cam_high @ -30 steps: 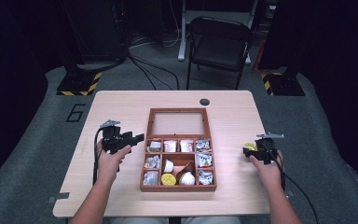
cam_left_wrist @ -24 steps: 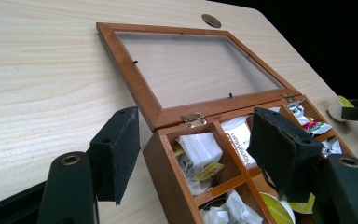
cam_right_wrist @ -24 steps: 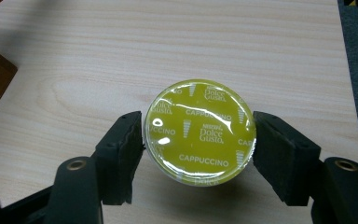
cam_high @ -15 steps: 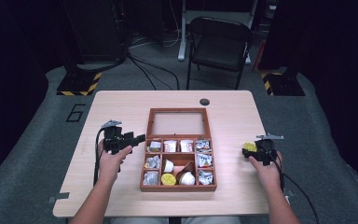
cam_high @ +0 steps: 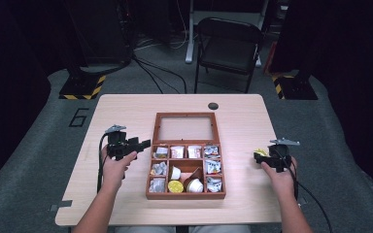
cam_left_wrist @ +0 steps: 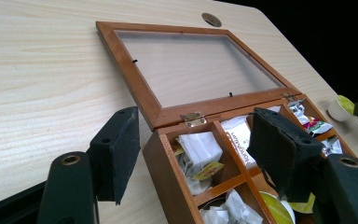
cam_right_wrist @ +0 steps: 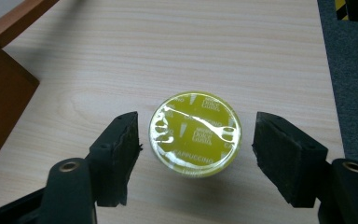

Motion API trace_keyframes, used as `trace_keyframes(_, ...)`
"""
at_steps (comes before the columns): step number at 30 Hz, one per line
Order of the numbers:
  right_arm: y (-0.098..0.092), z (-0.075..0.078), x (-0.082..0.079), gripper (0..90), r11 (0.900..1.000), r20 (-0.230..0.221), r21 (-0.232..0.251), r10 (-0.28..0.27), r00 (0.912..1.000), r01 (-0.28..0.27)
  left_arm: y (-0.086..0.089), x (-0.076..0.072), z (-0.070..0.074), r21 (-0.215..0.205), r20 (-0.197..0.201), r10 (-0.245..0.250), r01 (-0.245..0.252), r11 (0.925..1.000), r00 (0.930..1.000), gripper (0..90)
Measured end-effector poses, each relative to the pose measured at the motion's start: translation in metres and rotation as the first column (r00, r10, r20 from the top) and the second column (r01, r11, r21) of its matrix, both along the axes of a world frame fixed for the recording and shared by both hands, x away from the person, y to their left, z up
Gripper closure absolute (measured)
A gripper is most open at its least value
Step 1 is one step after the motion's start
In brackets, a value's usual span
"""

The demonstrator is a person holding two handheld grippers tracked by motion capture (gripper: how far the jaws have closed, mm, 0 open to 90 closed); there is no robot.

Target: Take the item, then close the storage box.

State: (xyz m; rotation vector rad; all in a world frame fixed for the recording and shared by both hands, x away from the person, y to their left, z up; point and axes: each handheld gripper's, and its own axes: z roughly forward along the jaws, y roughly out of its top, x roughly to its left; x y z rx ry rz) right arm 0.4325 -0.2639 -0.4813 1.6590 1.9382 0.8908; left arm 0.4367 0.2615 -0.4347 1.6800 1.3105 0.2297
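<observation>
A yellow-lidded capsule stands on the table right of the wooden box. My right gripper is open around it, and a gap shows on both sides. Its jaws have just been opening, with the capsule between them untouched. In the high view the capsule sits just ahead of the right gripper. My left gripper is open at the box's left rear corner. One pad is outside the box wall and the other hangs over the compartments, holding nothing. The glass lid lies flat behind.
The box's compartments hold several sachets and capsules. A dark round hole sits near the table's far edge. A folding chair stands behind the table. From the left gripper view the capsule lies beyond the box.
Little differs: the right gripper stays at the yellow capsule, which rests in the same spot. The left hand and the box are as before.
</observation>
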Motion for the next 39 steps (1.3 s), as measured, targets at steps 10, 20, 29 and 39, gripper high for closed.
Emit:
trace_keyframes(10,0.005,0.015,-0.009,32.8,1.0,0.036,-0.015,0.013,0.9993,-0.013,0.0,0.0,0.0,0.007,0.0,0.002,-0.002,1.0,1.0,33.4)
trace_keyframes(20,0.025,0.038,-0.015,35.0,0.996,0.087,0.001,0.09,0.9921,-0.091,-0.003,0.001,0.001,0.01,-0.002,-0.011,0.011,0.9999,0.9999,33.0)
trace_keyframes(29,0.043,0.044,-0.011,35.1,0.988,0.075,0.027,0.15,0.9858,-0.153,-0.005,0.003,-0.001,0.027,-0.005,-0.023,0.024,0.9994,0.9997,33.2)
trace_keyframes(39,0.061,0.058,-0.005,38.6,0.972,0.087,0.055,0.222,0.9711,-0.228,-0.016,0.007,0.001,0.048,-0.005,-0.05,0.05,0.9976,0.9987,33.5)
